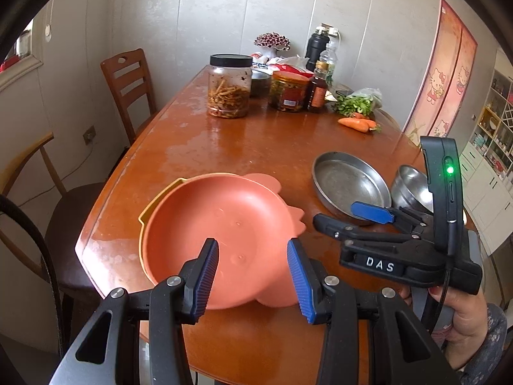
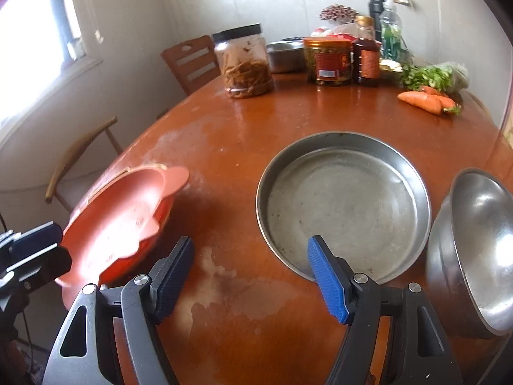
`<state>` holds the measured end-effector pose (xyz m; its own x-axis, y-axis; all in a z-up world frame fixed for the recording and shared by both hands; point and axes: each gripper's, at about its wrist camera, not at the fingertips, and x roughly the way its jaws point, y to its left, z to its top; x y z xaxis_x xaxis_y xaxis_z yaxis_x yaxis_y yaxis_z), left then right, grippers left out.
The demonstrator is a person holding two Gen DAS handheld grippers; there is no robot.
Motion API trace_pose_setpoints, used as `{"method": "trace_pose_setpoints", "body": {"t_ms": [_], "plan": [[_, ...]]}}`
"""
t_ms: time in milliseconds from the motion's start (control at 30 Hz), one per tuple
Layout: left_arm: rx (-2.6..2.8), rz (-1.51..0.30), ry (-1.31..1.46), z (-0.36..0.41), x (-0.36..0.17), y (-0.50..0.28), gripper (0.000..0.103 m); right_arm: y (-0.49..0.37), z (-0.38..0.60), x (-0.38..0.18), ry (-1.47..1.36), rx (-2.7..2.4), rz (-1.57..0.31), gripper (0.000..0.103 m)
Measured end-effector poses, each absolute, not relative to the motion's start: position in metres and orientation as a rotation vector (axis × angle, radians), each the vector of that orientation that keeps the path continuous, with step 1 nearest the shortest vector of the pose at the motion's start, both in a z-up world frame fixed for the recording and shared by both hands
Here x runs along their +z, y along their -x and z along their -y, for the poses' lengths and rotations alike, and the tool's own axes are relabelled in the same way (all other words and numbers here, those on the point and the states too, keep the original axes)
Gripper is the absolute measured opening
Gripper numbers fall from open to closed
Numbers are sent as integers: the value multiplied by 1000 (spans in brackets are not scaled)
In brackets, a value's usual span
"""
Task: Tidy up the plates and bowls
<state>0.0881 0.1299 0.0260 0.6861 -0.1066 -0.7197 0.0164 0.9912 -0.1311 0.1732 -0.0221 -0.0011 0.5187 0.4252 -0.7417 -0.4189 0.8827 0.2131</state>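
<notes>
Glossy wooden table (image 2: 256, 122) bears a scalloped salmon plate (image 1: 221, 234) and round steel pan (image 2: 346, 205); both grippers' jaws spread, empty.

Two close wrist views facing forward over one shared table (image 1: 179, 134).

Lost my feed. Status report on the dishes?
Left tool open over pink plate. Right tool open, empty, near steel pan. Steel bowl beside pan. Nothing blocking.
</notes>
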Motion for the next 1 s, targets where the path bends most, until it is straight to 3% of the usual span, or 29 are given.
{"method": "trace_pose_setpoints", "body": {"t_ms": [333,1000], "plan": [[-86,-806,130,-115,26,-66,44,-118,20,3,26,697,-949,74],[-54,-822,143,-81,14,-34,44,-19,49,16,168,764,-854,75]]}}
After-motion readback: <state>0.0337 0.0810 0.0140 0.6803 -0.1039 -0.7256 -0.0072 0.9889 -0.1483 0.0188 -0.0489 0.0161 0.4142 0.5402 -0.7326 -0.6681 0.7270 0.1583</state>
